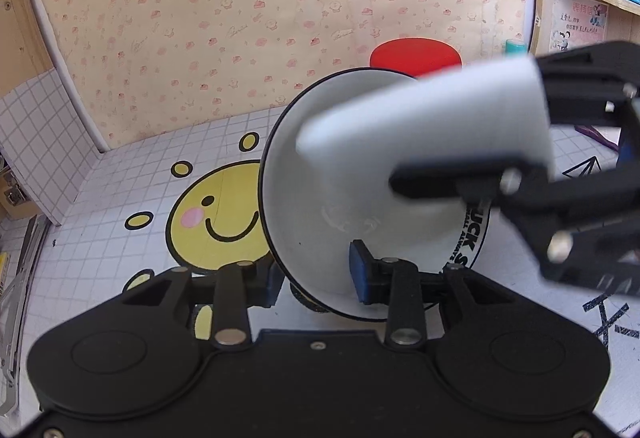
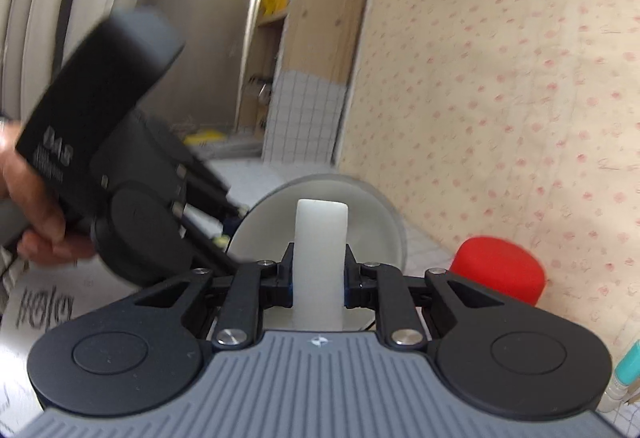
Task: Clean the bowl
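While the left gripper (image 1: 316, 274) pinches the rim of a white round bowl with a thin dark edge (image 1: 316, 174), the bowl stands tipped up on its side above the tabletop, its open face turned toward the right gripper (image 2: 319, 278). One blue-padded finger (image 1: 360, 270) lies against the bowl's inner wall and the other sits behind the wall, so the jaws are closed on that wall.

The right gripper is clamped on a white rectangular sponge block (image 2: 321, 258), which stands upright between its black fingers and juts out past them. In the left wrist view the sponge (image 1: 424, 118) reaches across the mouth of the bowl from the right. Whether it touches the inner surface cannot be told. In the right wrist view the bowl (image 2: 372, 214) sits directly behind the sponge's tip, and a person's hand (image 2: 28, 198) grips the handle of the left gripper at the left edge.

Inside the bowl nothing solid shows; only a faint, glossy smear (image 1: 352, 222) marks the bottom.

Under the bowl lies a white gridded mat with a yellow smiling sun printed on it (image 1: 120, 198). A red round container (image 1: 414, 56) stands beyond the bowl, near the pink-patterned wall covering (image 1: 240, 18).
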`<state>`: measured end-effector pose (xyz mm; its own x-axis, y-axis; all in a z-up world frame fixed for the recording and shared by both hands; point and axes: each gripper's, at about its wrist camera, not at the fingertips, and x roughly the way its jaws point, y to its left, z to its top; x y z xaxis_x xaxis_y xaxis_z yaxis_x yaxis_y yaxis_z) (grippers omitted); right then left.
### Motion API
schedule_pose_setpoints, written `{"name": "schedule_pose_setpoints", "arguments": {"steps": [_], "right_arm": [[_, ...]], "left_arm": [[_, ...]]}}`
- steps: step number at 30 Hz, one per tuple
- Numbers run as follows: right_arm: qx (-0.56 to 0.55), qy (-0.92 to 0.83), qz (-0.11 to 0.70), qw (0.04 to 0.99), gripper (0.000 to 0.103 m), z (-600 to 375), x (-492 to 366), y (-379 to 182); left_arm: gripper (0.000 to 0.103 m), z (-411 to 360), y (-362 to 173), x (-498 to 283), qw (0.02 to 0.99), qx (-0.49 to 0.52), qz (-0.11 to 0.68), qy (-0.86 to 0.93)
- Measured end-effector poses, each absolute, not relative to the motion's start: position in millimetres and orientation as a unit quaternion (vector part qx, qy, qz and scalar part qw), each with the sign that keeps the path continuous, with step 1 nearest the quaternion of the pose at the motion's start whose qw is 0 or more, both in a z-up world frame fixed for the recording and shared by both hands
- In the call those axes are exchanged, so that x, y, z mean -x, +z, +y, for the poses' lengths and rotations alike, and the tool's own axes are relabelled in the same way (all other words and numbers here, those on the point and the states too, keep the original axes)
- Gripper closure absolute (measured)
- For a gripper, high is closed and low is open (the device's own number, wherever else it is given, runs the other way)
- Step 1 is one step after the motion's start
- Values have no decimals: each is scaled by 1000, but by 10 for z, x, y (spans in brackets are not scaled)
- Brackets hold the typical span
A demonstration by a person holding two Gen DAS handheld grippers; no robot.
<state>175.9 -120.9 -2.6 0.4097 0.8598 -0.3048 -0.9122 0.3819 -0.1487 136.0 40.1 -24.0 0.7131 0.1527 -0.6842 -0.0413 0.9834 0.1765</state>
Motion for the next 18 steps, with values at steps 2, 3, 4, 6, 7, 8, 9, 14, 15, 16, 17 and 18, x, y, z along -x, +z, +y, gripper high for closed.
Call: {"name": "schedule_pose_setpoints", "arguments": {"steps": [2, 3, 4, 6, 7, 8, 9, 14, 15, 16, 17, 18], "right_arm": [[155, 522, 87, 834, 82, -1221, -1774, -30], [163, 516, 89, 836, 82, -1211, -1780, -42], [170, 510, 90, 838, 82, -1202, -1786, -54], [182, 512, 98, 834, 82, -1167, -1789, -93], [187, 513, 106, 831, 82, -1146, -1796, -120], [193, 515, 117, 827, 82, -1121, -1804, -143], [198, 516, 127, 823, 82, -1095, -1812, -165], [208, 520, 170, 811, 82, -1023, -1837, -266], [208, 521, 174, 809, 82, -1028, -1834, -276], [209, 520, 173, 810, 82, -1038, -1828, -278], [207, 519, 173, 811, 82, -1052, -1829, -277], [206, 518, 173, 812, 82, -1062, -1832, -277]], "left_arm": [[65, 383, -246, -1359, 922, -76, 375, 54], [65, 378, -247, -1360, 923, -76, 374, 54], [64, 374, -249, -1360, 923, -76, 374, 54], [64, 370, -249, -1358, 923, -75, 374, 53], [64, 366, -246, -1357, 923, -74, 374, 50], [64, 361, -243, -1356, 923, -72, 375, 48], [64, 347, -242, -1355, 923, -74, 374, 48], [52, 362, -253, -1374, 925, -47, 371, 61], [52, 371, -260, -1380, 926, -37, 370, 62], [52, 393, -274, -1381, 928, -18, 366, 64], [52, 417, -293, -1378, 930, 5, 362, 65], [52, 440, -310, -1378, 931, 25, 360, 64]]}}
